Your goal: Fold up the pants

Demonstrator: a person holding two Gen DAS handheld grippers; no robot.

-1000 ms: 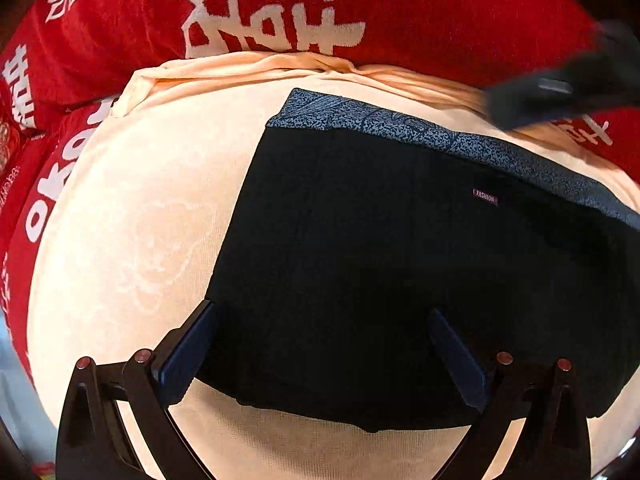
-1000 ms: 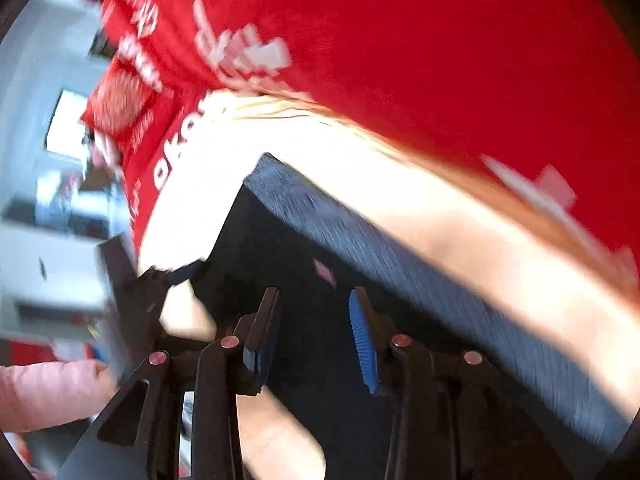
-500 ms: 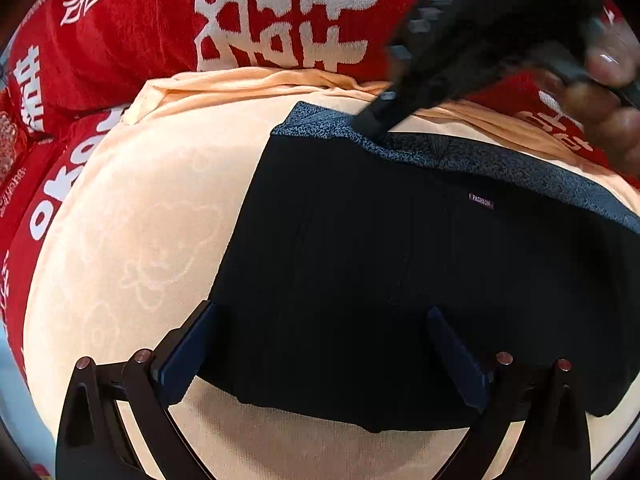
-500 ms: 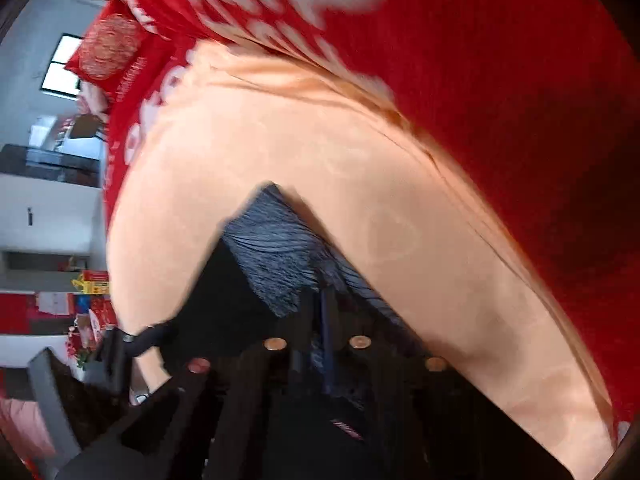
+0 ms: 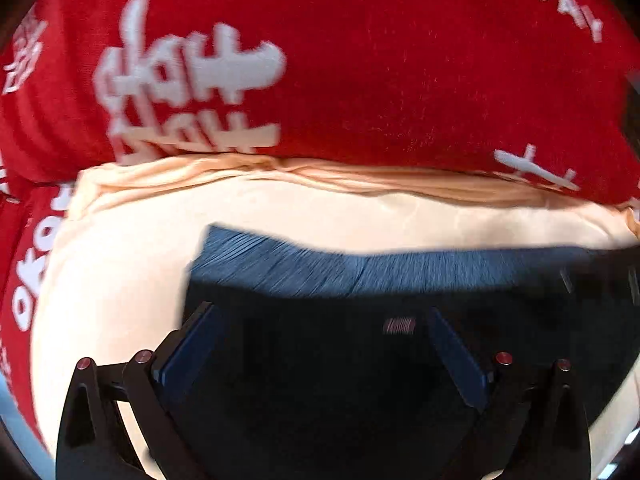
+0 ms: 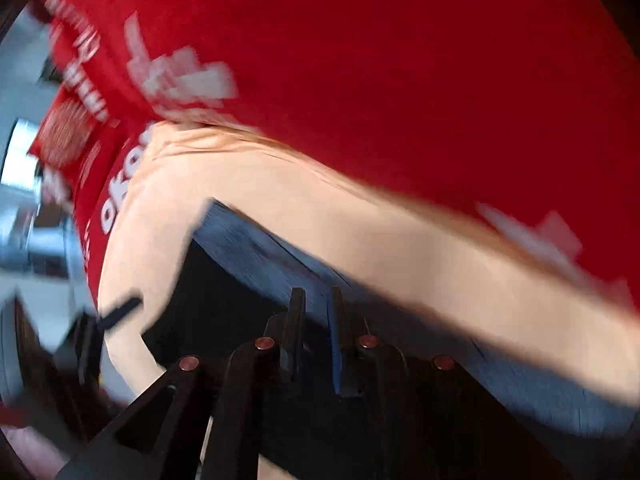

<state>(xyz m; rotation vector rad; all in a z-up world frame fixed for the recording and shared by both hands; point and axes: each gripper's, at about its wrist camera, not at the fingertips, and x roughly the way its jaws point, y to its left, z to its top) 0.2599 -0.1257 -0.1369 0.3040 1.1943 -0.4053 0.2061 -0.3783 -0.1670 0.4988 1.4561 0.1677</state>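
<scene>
The black pants (image 5: 320, 380) lie folded on a peach blanket (image 5: 120, 280), their grey-blue patterned waistband (image 5: 300, 268) at the far edge. My left gripper (image 5: 320, 332) is open, its jaws spread wide low over the black fabric just short of the waistband. In the right wrist view the pants (image 6: 224, 300) and waistband (image 6: 260, 256) show blurred. My right gripper (image 6: 314, 312) has its jaws nearly together over the waistband; blur hides whether cloth is between them. The left gripper (image 6: 116, 312) shows at the pants' left edge.
A red blanket with white lettering (image 5: 360, 80) is bunched behind the peach blanket and also shows in the right wrist view (image 6: 400, 80). A room interior (image 6: 24, 208) shows blurred at the far left.
My left gripper moved forward over the pants toward the waistband, still open. My right gripper left the waistband's left corner and swung right along it; its jaws stay close together.
</scene>
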